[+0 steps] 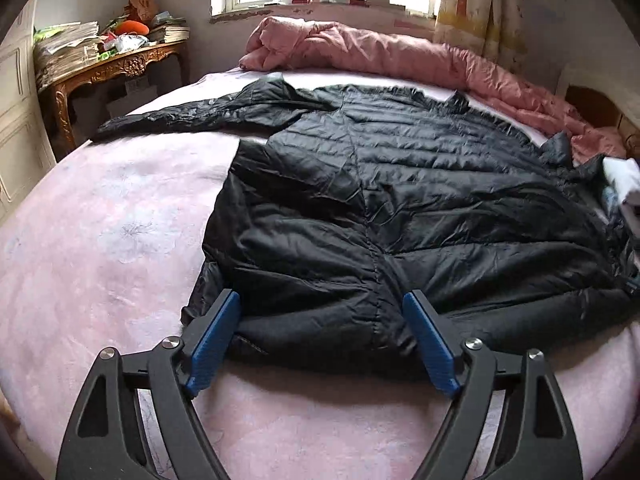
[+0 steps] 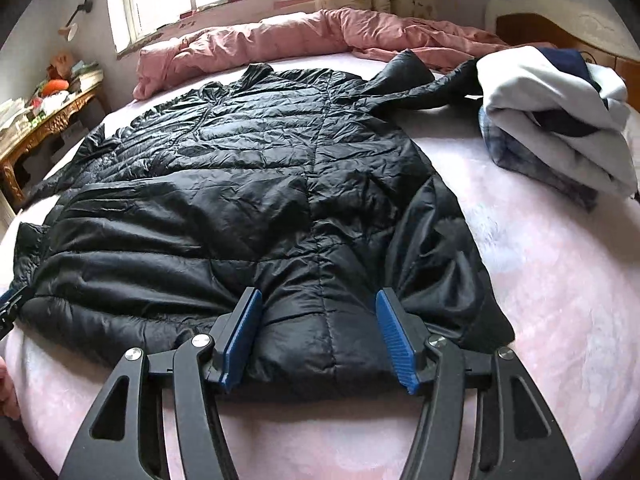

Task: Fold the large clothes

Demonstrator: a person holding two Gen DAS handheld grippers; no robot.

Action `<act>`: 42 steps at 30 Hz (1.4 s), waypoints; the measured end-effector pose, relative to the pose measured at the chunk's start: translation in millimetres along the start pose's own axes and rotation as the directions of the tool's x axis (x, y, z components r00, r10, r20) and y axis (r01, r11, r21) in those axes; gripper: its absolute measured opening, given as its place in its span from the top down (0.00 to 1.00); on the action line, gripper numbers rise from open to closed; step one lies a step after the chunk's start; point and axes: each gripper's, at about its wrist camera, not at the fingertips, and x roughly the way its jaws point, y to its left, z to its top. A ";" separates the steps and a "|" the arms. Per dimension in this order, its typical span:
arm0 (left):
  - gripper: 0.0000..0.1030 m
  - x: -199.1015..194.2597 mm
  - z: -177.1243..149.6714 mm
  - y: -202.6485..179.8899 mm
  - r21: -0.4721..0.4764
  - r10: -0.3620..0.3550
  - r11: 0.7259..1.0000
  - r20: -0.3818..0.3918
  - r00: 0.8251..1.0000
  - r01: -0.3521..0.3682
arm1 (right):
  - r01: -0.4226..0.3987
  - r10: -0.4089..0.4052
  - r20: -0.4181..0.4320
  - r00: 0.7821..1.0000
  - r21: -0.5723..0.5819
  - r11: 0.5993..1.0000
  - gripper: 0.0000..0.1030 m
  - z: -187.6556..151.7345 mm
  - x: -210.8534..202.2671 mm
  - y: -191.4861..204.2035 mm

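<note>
A large black quilted puffer jacket [image 1: 384,200] lies spread flat on the pink bed [image 1: 104,240], one sleeve stretched toward the far left. It also shows in the right wrist view [image 2: 248,184], with its other sleeve reaching toward the far right. My left gripper [image 1: 322,300] is open, its blue pads [image 1: 216,340] straddling the jacket's near hem on the left part. My right gripper [image 2: 318,296] is open, its blue pads [image 2: 396,336] on either side of the near hem on the right part. The left gripper's tip shows at the left edge of the right wrist view [image 2: 10,308].
A rumpled pink duvet [image 1: 400,56] lies along the far side of the bed under the window. A pile of folded white and navy clothes [image 2: 560,120] sits at the right. A carved wooden side table [image 1: 112,64] with stacked papers stands far left. A headboard [image 2: 560,28] is at the far right.
</note>
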 end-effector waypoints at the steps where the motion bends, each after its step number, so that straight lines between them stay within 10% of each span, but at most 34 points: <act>1: 0.20 -3.7 0.5 1.5 -0.007 -0.013 1.000 0.018 1.000 0.013 | -0.006 0.006 0.007 1.000 0.007 1.000 0.40 -0.7 -1.3 -1.3; 12: 0.07 -55.3 6.7 -16.9 0.082 -0.093 0.994 0.222 0.971 0.077 | -0.016 0.038 0.194 0.980 -0.116 0.993 0.32 -2.1 -49.3 21.7; 19: 0.00 -51.1 0.0 -41.9 0.230 -0.093 0.972 0.186 0.978 0.049 | -0.064 0.110 0.223 0.969 -0.206 0.976 0.15 -9.7 -61.9 36.3; 25: 0.00 -49.5 -9.1 -63.8 0.456 -0.133 0.886 0.082 0.988 0.081 | 0.020 0.025 0.108 0.994 -0.393 0.919 0.13 -21.6 -44.1 62.1; 30: 0.00 -31.6 -13.6 -68.3 0.451 -0.053 0.892 0.041 0.998 0.029 | 0.013 0.007 0.036 0.999 -0.511 0.860 0.13 -36.4 -34.8 77.2; 37: 0.00 -6.2 -13.8 -57.2 0.460 0.177 0.865 0.092 0.980 -0.200 | 0.198 -0.182 0.078 0.980 -0.392 0.899 0.13 -17.9 -19.8 47.1; 40: 0.02 -3.7 -8.7 -43.1 0.413 0.185 0.888 0.080 0.979 -0.202 | 0.197 -0.189 0.056 0.980 -0.345 0.918 0.33 -10.7 -14.1 25.8; 42: 0.51 -5.2 -8.2 -38.7 0.414 0.187 0.886 0.098 0.977 -0.211 | 0.131 -0.135 0.008 0.991 -0.308 0.942 0.70 -7.7 -11.6 16.1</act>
